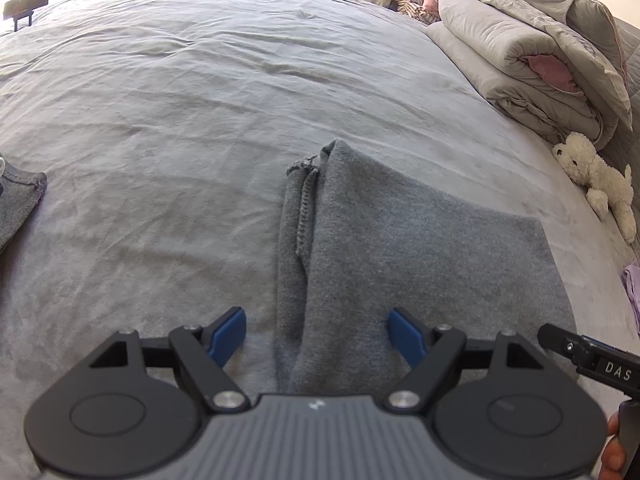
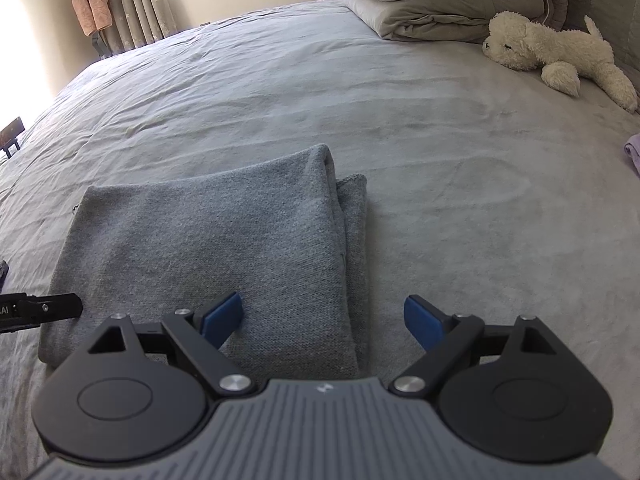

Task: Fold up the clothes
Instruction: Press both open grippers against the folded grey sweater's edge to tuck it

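Two black hand-held tools with blue pads, left tool point(image 1: 316, 334) and right tool point(image 2: 322, 320), angle downward side by side, jaws wide apart, gripping nothing.

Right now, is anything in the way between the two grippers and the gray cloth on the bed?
No, nothing visible. The gray cloth lies folded on the bed, right below the open left gripper and open right gripper. The stuffed dog and folded quilt lie far off to the side.

Plush dog point(image 2: 556, 54) beside folded quilt point(image 2: 448, 4) (grey).
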`<action>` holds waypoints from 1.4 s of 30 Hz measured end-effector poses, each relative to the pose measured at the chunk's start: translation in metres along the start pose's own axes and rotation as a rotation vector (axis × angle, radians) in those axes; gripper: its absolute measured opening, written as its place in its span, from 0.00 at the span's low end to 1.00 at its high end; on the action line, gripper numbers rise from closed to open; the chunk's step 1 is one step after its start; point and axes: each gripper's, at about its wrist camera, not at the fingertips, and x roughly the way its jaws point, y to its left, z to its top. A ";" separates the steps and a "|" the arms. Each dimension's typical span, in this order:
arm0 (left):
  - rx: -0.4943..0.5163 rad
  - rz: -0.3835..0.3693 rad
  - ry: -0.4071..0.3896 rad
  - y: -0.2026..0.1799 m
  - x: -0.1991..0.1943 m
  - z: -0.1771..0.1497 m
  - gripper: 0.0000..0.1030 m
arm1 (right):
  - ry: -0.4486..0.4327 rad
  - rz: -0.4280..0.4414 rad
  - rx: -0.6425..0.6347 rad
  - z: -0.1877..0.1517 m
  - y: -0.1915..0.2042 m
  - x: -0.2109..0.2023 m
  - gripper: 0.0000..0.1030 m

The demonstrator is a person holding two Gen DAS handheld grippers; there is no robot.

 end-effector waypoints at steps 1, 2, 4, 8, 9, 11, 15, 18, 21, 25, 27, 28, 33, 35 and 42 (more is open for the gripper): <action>-0.005 0.002 0.000 0.001 0.000 0.001 0.77 | 0.000 -0.001 -0.002 0.000 0.000 0.000 0.88; -0.008 0.003 -0.001 0.002 0.000 0.002 0.77 | -0.001 -0.002 -0.003 0.000 0.000 0.000 0.88; -0.017 0.008 -0.002 0.005 0.001 0.002 0.77 | -0.001 -0.009 -0.007 0.000 0.000 0.000 0.88; -0.016 0.009 0.002 0.006 0.002 0.002 0.77 | 0.011 -0.016 -0.005 0.000 -0.003 0.003 0.88; -0.018 0.007 0.002 0.006 0.002 0.002 0.77 | 0.014 -0.016 -0.002 0.000 -0.004 0.004 0.88; -0.034 0.002 0.005 0.009 0.002 0.004 0.77 | 0.013 -0.020 0.005 0.000 -0.006 0.003 0.88; -0.052 0.018 -0.005 0.015 0.000 0.008 0.77 | -0.007 -0.042 0.003 0.003 -0.008 0.000 0.88; -0.050 0.022 -0.002 0.015 0.002 0.007 0.77 | 0.002 -0.048 0.011 0.003 -0.011 0.002 0.88; -0.037 0.027 -0.001 0.013 0.004 0.006 0.78 | 0.011 -0.047 0.014 0.003 -0.012 0.004 0.88; -0.041 0.020 0.003 0.015 0.005 0.007 0.78 | 0.020 -0.044 0.024 0.001 -0.012 0.006 0.88; -0.041 0.020 0.003 0.015 0.005 0.007 0.78 | 0.022 -0.044 0.027 0.001 -0.012 0.007 0.89; -0.040 0.022 0.002 0.015 0.005 0.007 0.78 | 0.022 -0.045 0.025 0.001 -0.011 0.006 0.89; -0.034 0.025 0.001 0.013 0.006 0.006 0.78 | 0.021 -0.047 0.029 0.001 -0.011 0.006 0.90; -0.033 0.026 0.001 0.013 0.006 0.006 0.79 | 0.021 -0.046 0.029 0.001 -0.011 0.006 0.90; -0.028 0.029 -0.001 0.012 0.006 0.006 0.79 | 0.020 -0.042 0.034 0.002 -0.011 0.005 0.90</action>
